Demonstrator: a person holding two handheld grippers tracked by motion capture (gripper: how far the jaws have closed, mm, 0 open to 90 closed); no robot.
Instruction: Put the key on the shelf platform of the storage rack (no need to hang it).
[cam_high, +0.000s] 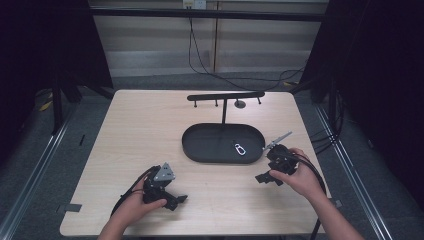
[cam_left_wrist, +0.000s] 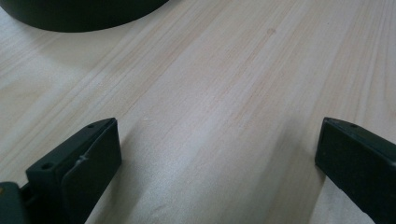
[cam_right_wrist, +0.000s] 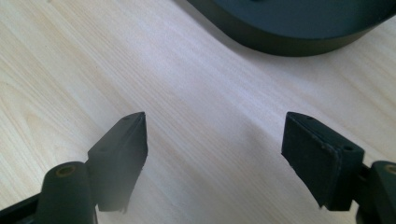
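A black oval tray (cam_high: 186, 146) lies at the middle of the light wooden table, and a small silver clip (cam_high: 240, 149) rests inside it toward the right end. A hand holds my left gripper (cam_high: 176, 199) low over the table's front left, short of the tray. Its jaws stand wide apart over bare wood (cam_left_wrist: 218, 128), with the tray wall (cam_left_wrist: 79, 14) at the upper left. Another hand holds my right gripper (cam_high: 267, 179) just off the tray's right front. It is open too, over bare wood (cam_right_wrist: 215, 119), with the tray wall (cam_right_wrist: 280, 44) ahead.
Behind the tray stands a black rack (cam_high: 225, 96) with a horizontal bar and short pegs on a thin post. Black cables trail from both grippers toward the front edge. Dark frame posts flank the table, and grey floor surrounds it.
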